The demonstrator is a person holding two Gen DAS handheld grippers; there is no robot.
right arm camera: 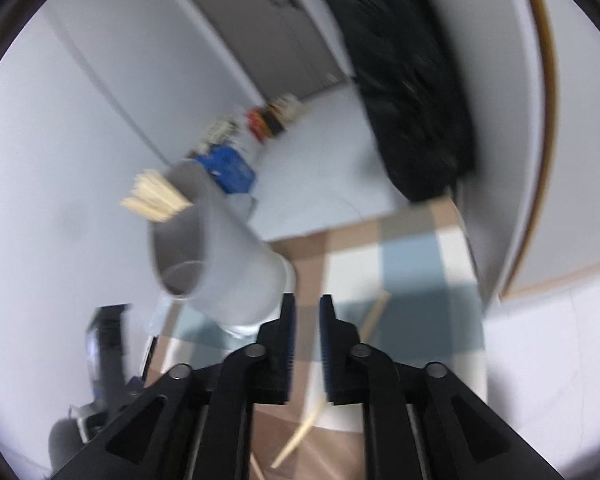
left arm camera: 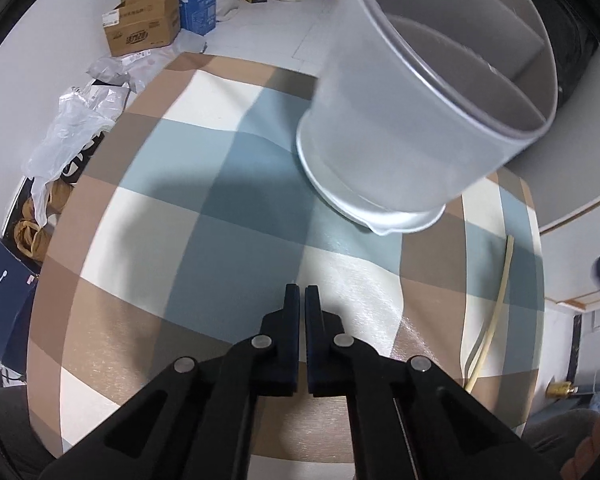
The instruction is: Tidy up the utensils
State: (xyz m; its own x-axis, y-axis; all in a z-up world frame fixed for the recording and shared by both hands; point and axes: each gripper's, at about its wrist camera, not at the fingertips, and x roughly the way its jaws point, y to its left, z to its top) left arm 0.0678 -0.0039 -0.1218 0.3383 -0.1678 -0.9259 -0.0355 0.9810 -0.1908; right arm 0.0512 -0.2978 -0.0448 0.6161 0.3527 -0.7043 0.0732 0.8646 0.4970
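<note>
A grey divided utensil holder (left arm camera: 420, 120) stands on the checked tablecloth (left arm camera: 220, 200), ahead and to the right of my left gripper (left arm camera: 302, 292), which is shut and empty above the cloth. In the right wrist view the holder (right arm camera: 228, 264) has several wooden chopsticks (right arm camera: 156, 198) sticking out of one compartment. My right gripper (right arm camera: 307, 304) is narrowly open and empty, above the table. A loose chopstick (right arm camera: 374, 316) lies on the cloth beyond it, and another chopstick (right arm camera: 300, 436) shows below between the fingers. A pale chopstick (left arm camera: 496, 312) lies near the table's right edge.
Cardboard boxes (left arm camera: 144, 24), blue boxes (left arm camera: 198, 0) and plastic bags (left arm camera: 76, 120) sit on the floor beyond the table's left and far edges. A black bag (right arm camera: 412, 80) stands past the far corner. The left gripper's body (right arm camera: 108, 356) is at the left.
</note>
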